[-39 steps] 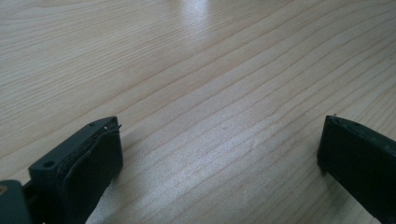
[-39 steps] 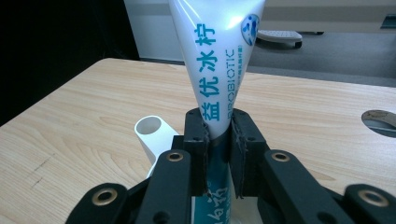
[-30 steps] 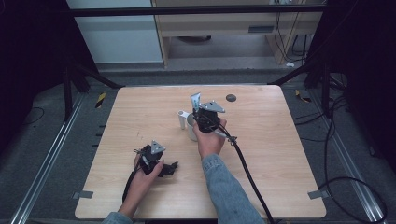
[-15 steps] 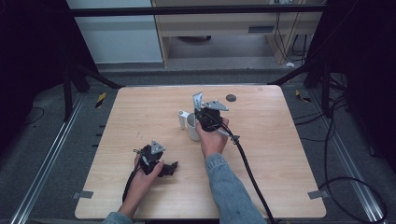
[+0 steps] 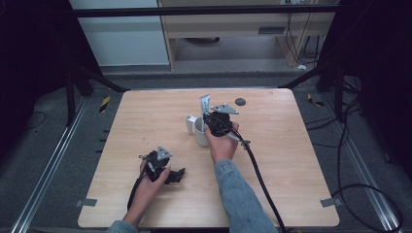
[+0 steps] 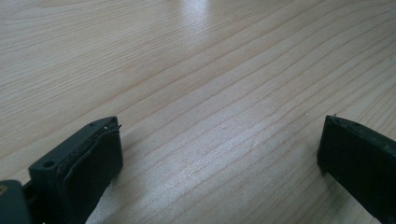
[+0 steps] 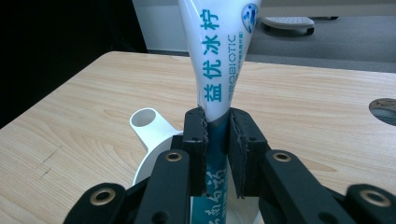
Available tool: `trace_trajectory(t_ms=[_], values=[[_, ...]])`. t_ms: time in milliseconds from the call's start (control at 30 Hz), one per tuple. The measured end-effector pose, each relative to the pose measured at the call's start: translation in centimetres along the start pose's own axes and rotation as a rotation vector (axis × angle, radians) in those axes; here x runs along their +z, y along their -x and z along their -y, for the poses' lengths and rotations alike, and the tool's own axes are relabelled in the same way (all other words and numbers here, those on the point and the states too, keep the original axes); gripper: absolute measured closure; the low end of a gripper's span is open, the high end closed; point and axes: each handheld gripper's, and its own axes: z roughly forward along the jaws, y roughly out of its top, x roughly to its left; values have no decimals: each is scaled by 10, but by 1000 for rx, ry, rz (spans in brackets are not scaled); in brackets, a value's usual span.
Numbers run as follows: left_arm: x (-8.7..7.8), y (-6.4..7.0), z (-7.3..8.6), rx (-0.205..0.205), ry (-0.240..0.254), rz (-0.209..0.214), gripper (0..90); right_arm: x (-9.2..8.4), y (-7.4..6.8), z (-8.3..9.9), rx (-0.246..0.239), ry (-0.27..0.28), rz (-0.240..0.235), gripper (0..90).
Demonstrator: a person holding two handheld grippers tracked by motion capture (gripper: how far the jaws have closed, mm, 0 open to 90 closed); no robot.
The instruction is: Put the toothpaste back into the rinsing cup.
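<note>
Holding a toothpaste tube upright over a white cup.

High view: the right gripper (image 5: 208,112) stands just above the white cup (image 5: 200,133) mid-table, clamped on the toothpaste tube (image 5: 205,102), whose long axis runs vertical, straight up from the jaws; the left gripper (image 5: 179,174) rests well apart toward the near edge of the wooden table (image 5: 291,160), so the right hand is the nearer one. Left gripper view: its jaws stand wide apart over bare wood grain, gripping nothing. Right gripper view: the pads pinch the tube (image 7: 212,74) at its narrow part, cup rim (image 7: 145,122) directly below; a dark floor lies beyond the table.
</note>
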Motion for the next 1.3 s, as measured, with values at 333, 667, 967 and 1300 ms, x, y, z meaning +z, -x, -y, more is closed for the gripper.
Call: trace_trajectory(t_ms=[333,667,967,1300], values=[[0,0,0,0,0,0,0,0,0,0,-3,-2,-4,773],[0,0,0,0,0,0,0,1,1,0,-8,-12,-3,758],[0,0,0,0,0,0,0,2,1,1,-3,-23,-7,749],[0,0,0,0,0,0,0,3,1,2,-2,-29,-5,728]])
